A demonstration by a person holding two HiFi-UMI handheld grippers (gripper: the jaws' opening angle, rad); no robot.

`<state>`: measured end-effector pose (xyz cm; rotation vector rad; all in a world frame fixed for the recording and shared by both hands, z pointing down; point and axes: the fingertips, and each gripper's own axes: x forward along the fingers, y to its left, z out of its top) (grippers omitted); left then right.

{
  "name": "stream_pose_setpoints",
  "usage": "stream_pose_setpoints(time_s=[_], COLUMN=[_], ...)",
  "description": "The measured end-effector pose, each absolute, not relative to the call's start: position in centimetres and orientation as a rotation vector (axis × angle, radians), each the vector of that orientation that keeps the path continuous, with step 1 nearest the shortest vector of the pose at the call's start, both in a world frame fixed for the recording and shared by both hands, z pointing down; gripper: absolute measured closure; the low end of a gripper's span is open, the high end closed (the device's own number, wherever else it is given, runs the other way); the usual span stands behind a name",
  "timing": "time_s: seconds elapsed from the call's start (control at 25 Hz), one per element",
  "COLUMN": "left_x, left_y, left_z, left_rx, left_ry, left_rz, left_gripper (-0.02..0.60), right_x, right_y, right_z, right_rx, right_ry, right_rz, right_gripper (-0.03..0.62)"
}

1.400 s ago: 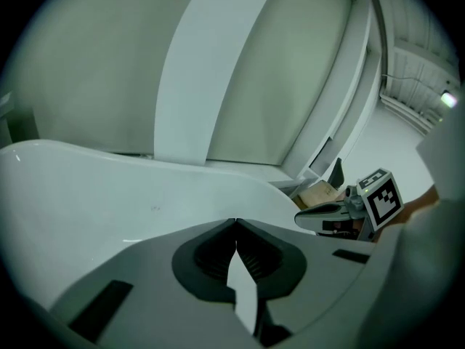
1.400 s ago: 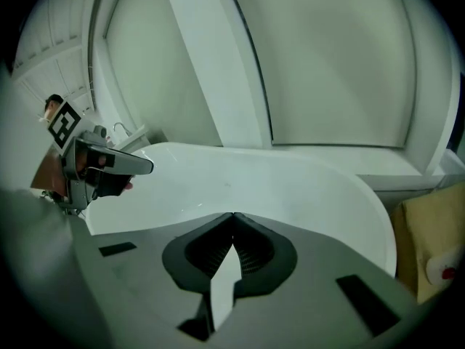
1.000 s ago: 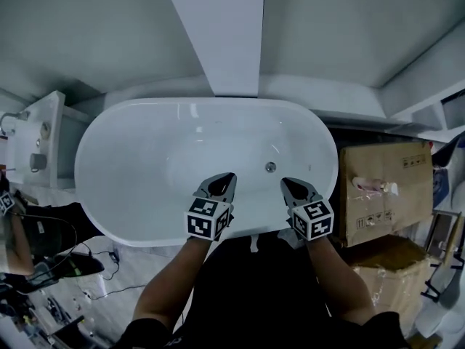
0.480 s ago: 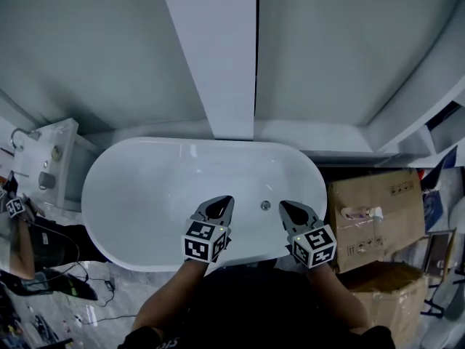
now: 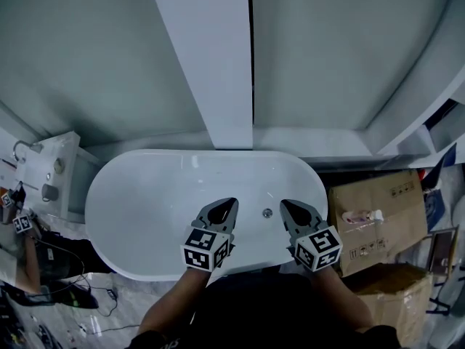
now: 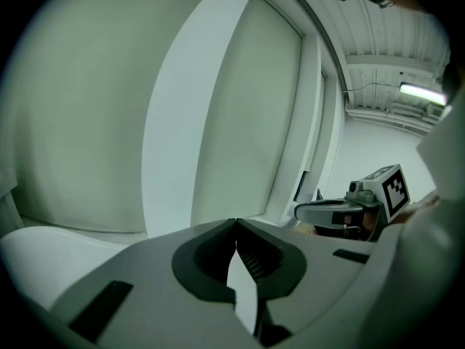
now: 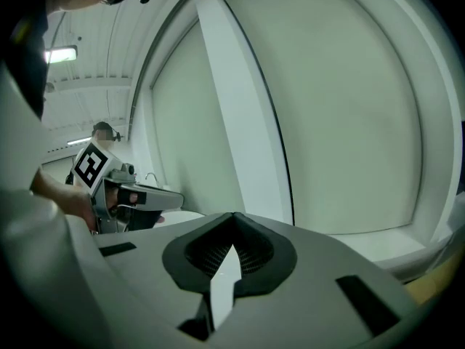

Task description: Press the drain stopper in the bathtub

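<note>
A white oval bathtub (image 5: 145, 195) lies below me in the head view. Its small round metal drain stopper (image 5: 267, 213) sits on the tub floor right of the middle. My left gripper (image 5: 229, 203) hovers over the tub's near side, left of the stopper, with its tips touching and nothing held. My right gripper (image 5: 284, 204) hangs just right of the stopper, also shut and empty. Both gripper views point level at the wall; the left gripper (image 6: 236, 222) and the right gripper (image 7: 233, 215) each show closed tips. The stopper is out of sight there.
A white pillar (image 5: 211, 64) rises behind the tub against grey-green wall panels. Cardboard boxes (image 5: 370, 217) stand right of the tub. A white basin unit with taps (image 5: 43, 173) and floor cables (image 5: 58, 289) lie at the left. The tub's rim (image 6: 43, 242) shows in the left gripper view.
The head view has tilted up a little, so the tub sits lower in the picture. Both grippers stay shut, holding the same places either side of the stopper.
</note>
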<state>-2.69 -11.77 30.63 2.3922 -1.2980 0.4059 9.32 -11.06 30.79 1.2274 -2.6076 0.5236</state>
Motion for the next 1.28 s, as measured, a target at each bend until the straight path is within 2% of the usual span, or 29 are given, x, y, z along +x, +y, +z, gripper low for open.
stream_pose_setpoints(time_s=[0.52, 0.8, 1.28], left_x=[-7.7, -7.6, -6.9], left_y=[-13.1, -12.7, -10.8], left_z=[22.7, 18.2, 18.5], left_rx=[2.461, 2.532, 2.519], left_ry=[-1.48, -1.518, -1.544], left_rz=[0.319, 0.266, 0.224], left_gripper=[0.568, 0.568, 0.568], right_x=[8.1, 8.7, 9.6], right_y=[-11.9, -11.4, -8.5], right_z=[21.6, 17.2, 17.4], right_rx=[1.247, 1.29, 1.318], right_ry=[-2.775, -2.829, -2.835], right_rz=[0.314, 0.202, 0.17], right_gripper=[0.582, 0.582, 0.583])
